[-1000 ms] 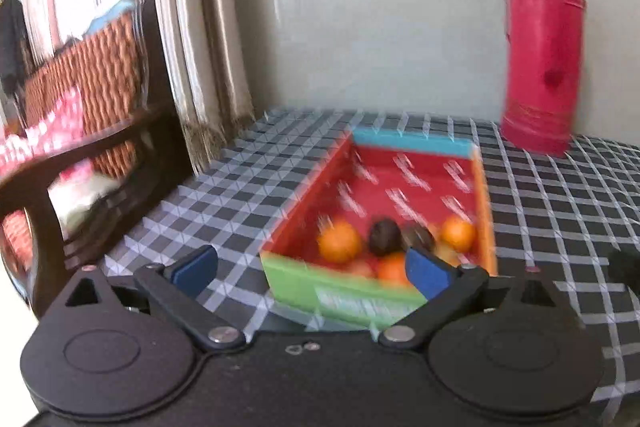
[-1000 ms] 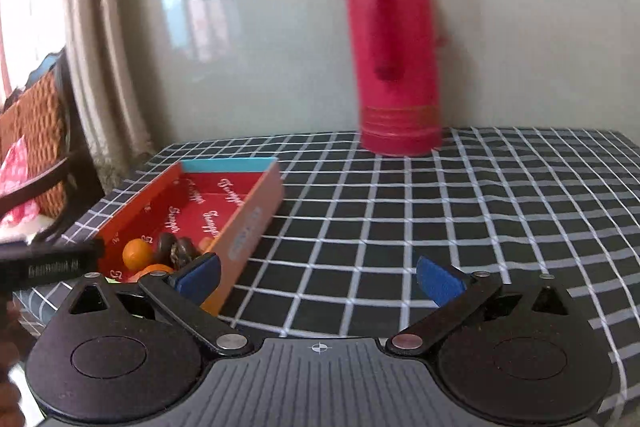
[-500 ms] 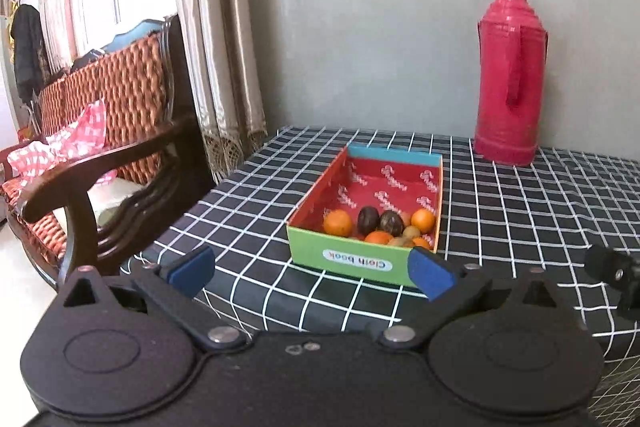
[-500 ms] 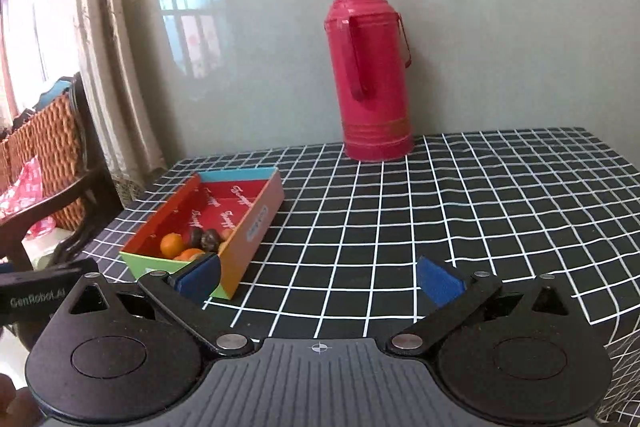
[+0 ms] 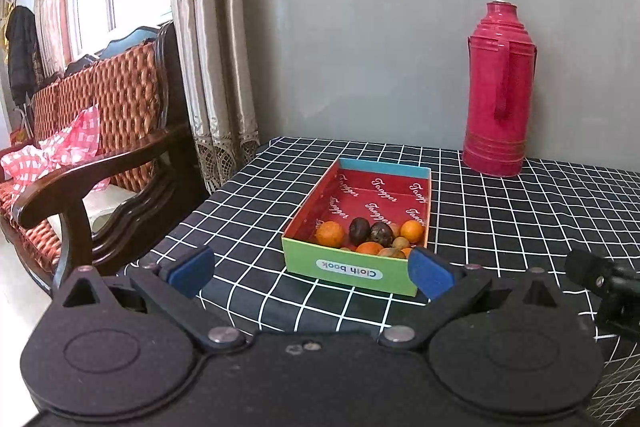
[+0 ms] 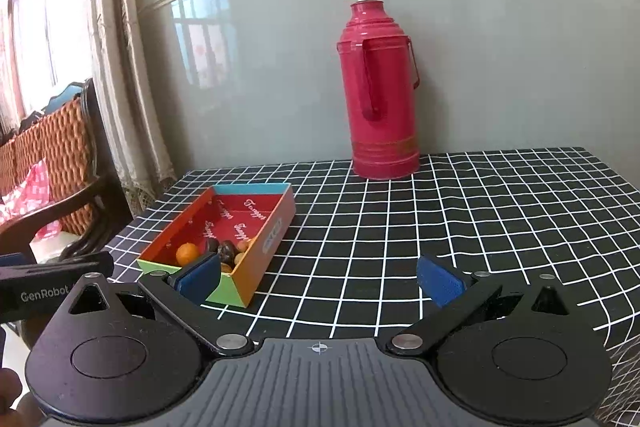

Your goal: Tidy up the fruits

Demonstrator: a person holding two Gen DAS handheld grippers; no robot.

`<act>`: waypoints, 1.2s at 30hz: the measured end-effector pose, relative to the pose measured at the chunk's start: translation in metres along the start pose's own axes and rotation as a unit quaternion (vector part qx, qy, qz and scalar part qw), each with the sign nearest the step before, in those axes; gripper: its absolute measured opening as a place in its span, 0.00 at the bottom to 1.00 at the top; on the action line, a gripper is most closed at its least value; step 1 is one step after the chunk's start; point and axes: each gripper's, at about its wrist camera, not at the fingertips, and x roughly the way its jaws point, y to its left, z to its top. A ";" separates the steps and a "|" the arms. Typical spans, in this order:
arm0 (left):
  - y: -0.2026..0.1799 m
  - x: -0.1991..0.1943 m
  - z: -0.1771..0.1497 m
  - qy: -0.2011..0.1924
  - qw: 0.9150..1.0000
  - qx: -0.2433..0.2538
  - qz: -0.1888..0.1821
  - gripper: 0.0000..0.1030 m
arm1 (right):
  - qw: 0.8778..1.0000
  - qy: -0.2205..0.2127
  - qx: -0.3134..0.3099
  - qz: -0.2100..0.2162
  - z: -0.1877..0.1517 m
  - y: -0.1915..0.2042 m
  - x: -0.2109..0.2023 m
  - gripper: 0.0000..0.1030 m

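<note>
A shallow cardboard box (image 5: 350,269) with a green front and red inside sits on the black checked tablecloth (image 5: 500,219). Several fruits lie in its near end: oranges (image 5: 330,233), dark passion fruits (image 5: 359,230) and small brownish ones. My left gripper (image 5: 311,271) hangs open just in front of the box, holding nothing. In the right wrist view the box (image 6: 260,259) lies at the left, fruits (image 6: 188,253) partly hidden behind my left fingertip. My right gripper (image 6: 320,281) is open over bare cloth to the right of the box.
A tall red thermos (image 5: 498,99) (image 6: 380,95) stands at the back by the grey wall. A wooden armchair (image 5: 80,179) with woven cushions sits left of the table edge, beside curtains (image 5: 212,67). The other gripper's body (image 6: 48,287) shows at the left edge.
Both grippers have pulled back and up from the box, so the box and thermos look smaller and farther. The jaws stayed open.
</note>
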 end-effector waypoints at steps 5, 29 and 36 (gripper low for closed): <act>0.001 0.003 0.000 0.004 1.000 -0.004 0.000 0.94 | 1.000 0.005 -0.002 0.003 -0.002 0.001 0.004 1.00; -0.004 0.006 0.000 0.006 1.000 -0.004 -0.001 0.94 | 1.000 0.010 -0.005 0.000 -0.003 0.004 0.011 1.00; -0.005 0.007 0.000 0.007 1.000 -0.006 0.000 0.94 | 1.000 0.009 -0.005 -0.001 -0.003 0.004 0.010 1.00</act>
